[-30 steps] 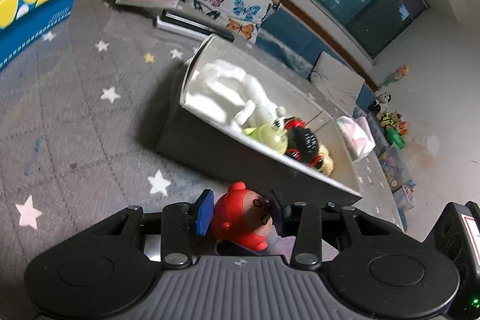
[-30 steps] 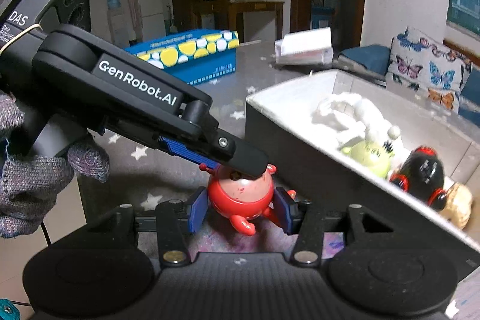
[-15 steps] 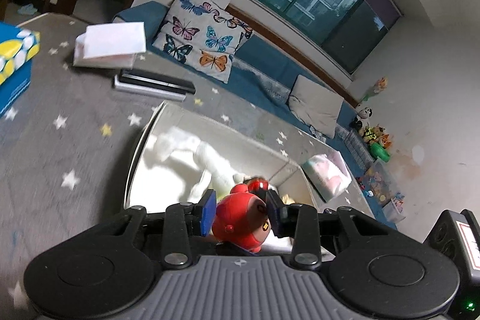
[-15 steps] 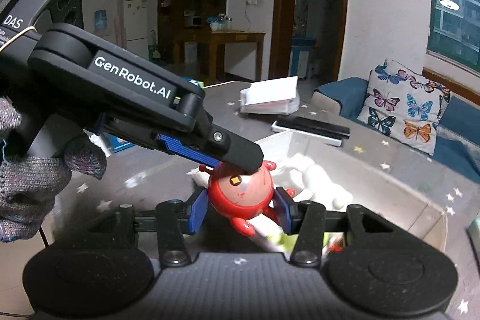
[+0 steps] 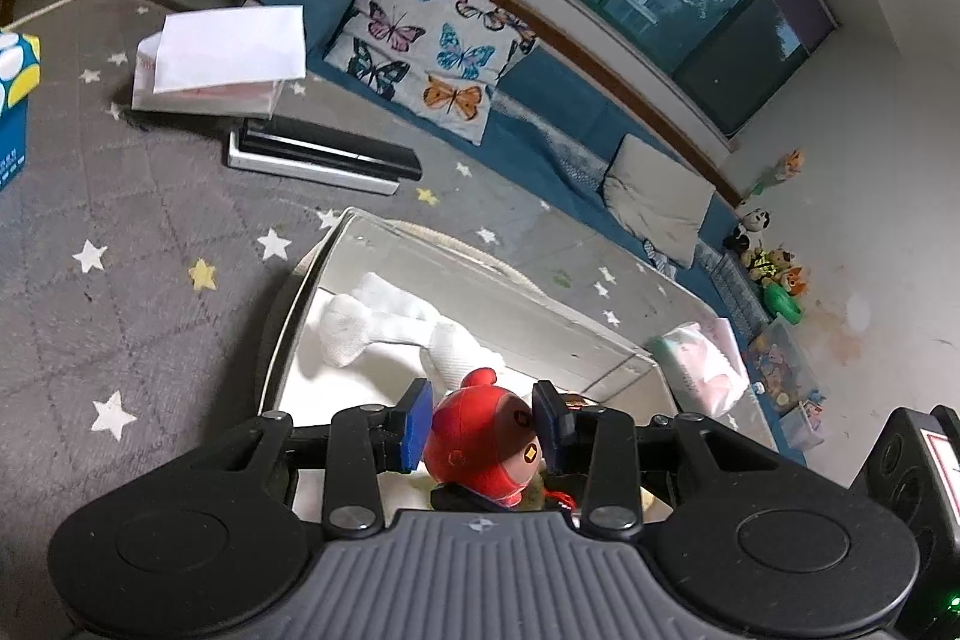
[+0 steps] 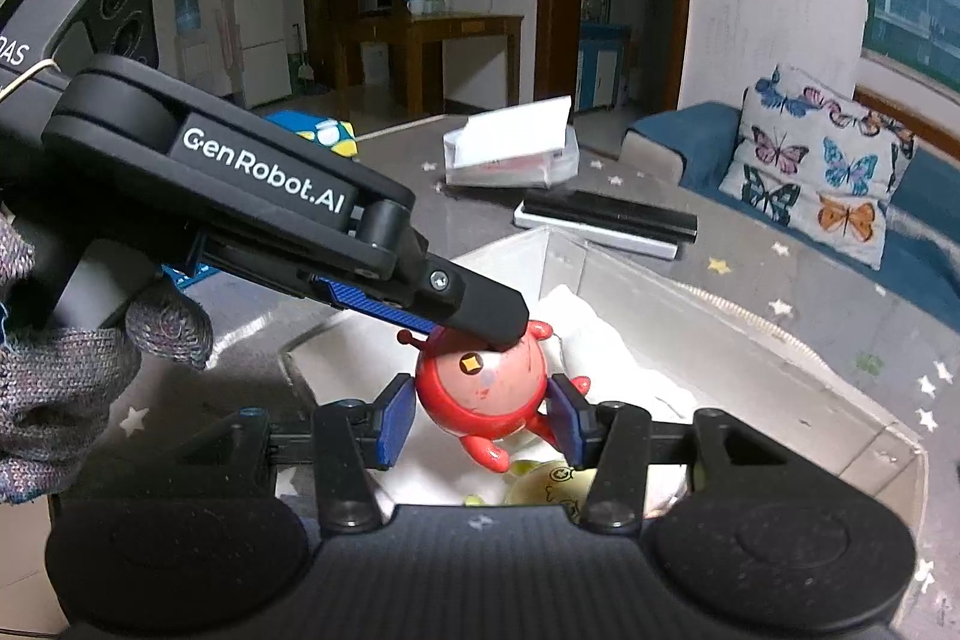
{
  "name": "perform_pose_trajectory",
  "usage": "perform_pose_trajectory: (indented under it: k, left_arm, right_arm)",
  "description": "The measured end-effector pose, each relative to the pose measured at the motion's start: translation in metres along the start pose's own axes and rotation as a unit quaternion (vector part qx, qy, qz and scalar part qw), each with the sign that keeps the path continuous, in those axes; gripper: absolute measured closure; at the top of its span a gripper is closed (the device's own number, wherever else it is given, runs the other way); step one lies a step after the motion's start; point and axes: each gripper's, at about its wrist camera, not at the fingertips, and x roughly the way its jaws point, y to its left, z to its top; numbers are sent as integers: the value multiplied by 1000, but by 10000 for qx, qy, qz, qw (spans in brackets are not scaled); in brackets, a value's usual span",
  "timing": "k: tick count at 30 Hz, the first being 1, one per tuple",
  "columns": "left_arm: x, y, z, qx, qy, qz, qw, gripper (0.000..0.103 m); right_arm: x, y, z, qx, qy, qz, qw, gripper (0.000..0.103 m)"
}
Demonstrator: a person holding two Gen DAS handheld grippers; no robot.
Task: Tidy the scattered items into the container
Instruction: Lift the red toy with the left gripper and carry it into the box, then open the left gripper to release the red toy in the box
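Glossy plastic red toy (image 6: 480, 394), matt black plastic tool (image 6: 483, 421) w/ ribbed base, fuzzy cloth white plush (image 5: 384, 325).

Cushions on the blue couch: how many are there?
2. A butterfly cushion leans at the near end; a beige cushion lies farther right. More may be hidden.

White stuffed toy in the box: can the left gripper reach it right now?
Probably not yet: the left gripper is shut on the red toy. The box is open on top, though.
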Motion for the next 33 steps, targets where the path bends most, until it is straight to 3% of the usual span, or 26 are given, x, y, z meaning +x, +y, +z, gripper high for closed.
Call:
perform_pose_trajectory:
  k: [12,23,33]
  left_arm:
    - [25,19,7,-137,236,270,9993,64]
    - [33,3,2,437,251,813,9954,64]
    - [31,4,1,413,203,817,9956,63]
  right_arm:
    - [38,-8,8,-28,609,180,9980,55]
    - [58,-6,13,-181,973,270,9947,54]
    - [59,-6,13,-208,1015,283,9942,49]
